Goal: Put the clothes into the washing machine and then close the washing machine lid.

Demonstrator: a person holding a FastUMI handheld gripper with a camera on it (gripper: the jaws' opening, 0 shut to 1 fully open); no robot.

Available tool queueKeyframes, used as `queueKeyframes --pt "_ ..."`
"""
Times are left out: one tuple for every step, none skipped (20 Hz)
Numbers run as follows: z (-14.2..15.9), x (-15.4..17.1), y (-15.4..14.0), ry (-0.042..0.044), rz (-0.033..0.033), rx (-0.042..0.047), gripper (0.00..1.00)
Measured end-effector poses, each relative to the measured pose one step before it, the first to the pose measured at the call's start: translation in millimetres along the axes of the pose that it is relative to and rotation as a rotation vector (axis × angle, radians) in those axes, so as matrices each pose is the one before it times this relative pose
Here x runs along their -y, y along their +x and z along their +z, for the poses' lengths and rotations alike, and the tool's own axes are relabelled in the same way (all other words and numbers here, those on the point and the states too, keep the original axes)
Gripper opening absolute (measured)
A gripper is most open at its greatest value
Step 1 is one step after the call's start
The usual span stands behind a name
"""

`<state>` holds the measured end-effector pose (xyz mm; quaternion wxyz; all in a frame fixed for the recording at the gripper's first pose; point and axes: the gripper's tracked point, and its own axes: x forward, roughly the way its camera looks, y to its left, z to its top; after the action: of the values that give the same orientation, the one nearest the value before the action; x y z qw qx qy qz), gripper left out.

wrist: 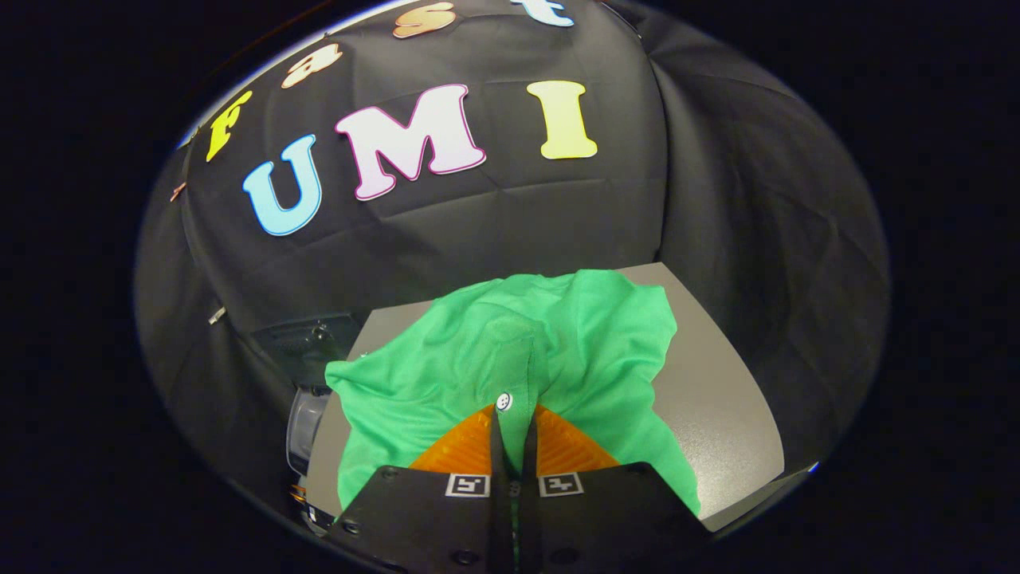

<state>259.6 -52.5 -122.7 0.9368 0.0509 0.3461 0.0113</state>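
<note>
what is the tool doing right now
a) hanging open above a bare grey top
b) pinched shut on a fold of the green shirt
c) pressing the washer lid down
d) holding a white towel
b: the tool has both fingers closed together on a fold of the green shirt by its white button, and the shirt lies on the grey surface.

The camera rides on the hand-held gripper [514,414], looking forward and slightly down, very near the crumpled green cloth shirt [510,359] on the grey worktop [717,399].
</note>
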Motion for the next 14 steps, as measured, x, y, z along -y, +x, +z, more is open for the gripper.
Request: queueKeyframes --pt "6.27 -3.26 -4.63 -0.00075 0.00242 0.01236 0.08" --pt "8.60 -5.12 -5.97 0.00191 0.00616 0.01366 0.07" --pt "8.87 -5.63 -7.58 0.00883 0.00992 0.01762 0.08" --pt "9.85 -9.57 -7.70 0.00705 0.01826 0.01793 0.08" --pt "10.55 -13.66 -8.41 0.00147 0.02605 0.02304 0.07" --pt "10.29 -11.99 -8.06 -0.00242 0.02198 0.01977 0.07" --pt "9.01 -10.85 -6.26 -0.00236 0.01400 0.01867 0.07" --pt "9.76 -12.60 -5.66 -0.00072 0.01486 0.01974 0.07" --pt "9.17 -10.94 -7.44 -0.00448 0.01363 0.01478 0.07" --pt "9.00 -12.08 -5.15 -0.00855 0.01055 0.01364 0.07" --pt "5.96 -10.31 -5.22 -0.01390 0.00493 0.01068 0.08" --pt "6.53 -11.41 -5.24 -0.01051 0.00643 0.01082 0.07" --pt "8.69 -12.67 -4.50 -0.00440 0.01214 0.01075 0.07" --pt "5.64 -14.35 -4.28 -0.00444 0.01499 0.00571 0.07"
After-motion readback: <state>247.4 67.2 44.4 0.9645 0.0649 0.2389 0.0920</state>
